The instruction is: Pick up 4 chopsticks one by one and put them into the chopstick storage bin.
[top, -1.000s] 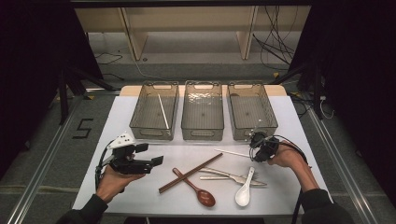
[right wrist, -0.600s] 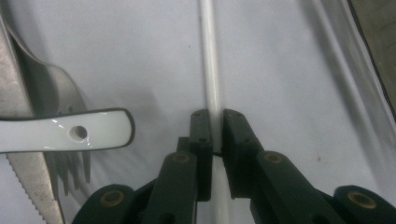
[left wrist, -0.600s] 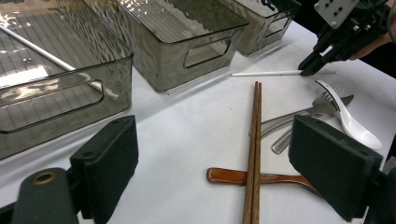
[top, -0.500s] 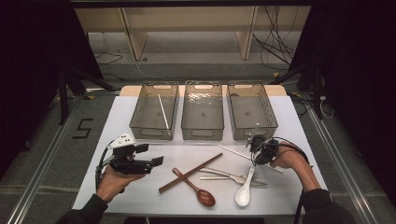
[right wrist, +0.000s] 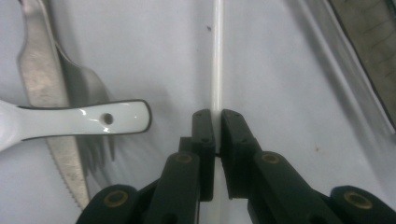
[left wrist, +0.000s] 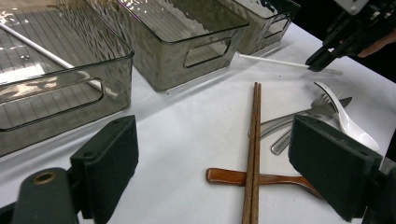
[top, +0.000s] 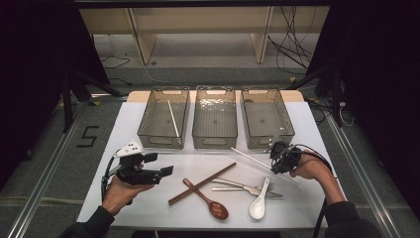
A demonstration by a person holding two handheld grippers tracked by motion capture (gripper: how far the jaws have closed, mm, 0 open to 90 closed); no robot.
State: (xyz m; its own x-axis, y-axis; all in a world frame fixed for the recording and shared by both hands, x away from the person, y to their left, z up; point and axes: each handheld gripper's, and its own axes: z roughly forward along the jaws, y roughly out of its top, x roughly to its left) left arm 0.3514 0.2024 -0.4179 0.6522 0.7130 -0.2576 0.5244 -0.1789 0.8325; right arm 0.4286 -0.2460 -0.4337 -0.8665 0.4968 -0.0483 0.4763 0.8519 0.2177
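My right gripper (top: pixel 275 159) is shut on a thin white chopstick (top: pixel 250 157) that slants toward the middle bin. In the right gripper view the jaws pinch the white chopstick (right wrist: pixel 217 60) just above the white table. My left gripper (top: pixel 166 171) is held open at the left, above the table, with nothing between its jaws. In front of it lie a pair of brown chopsticks (left wrist: pixel 254 135), crossing a brown wooden spoon (left wrist: pixel 229 176). A white ceramic spoon (top: pixel 259 200) rests on a metal fork and knife (top: pixel 241 186).
Three clear grey bins stand in a row at the back: left (top: pixel 161 140), middle (top: pixel 214 142), right (top: pixel 270 141). A second white chopstick (top: pixel 172 118) lies in the left bin. The table's front edge runs just below the spoons.
The white chopstick's free end has swung a little toward the bins, with the right gripper on it. The left gripper has hardly moved.
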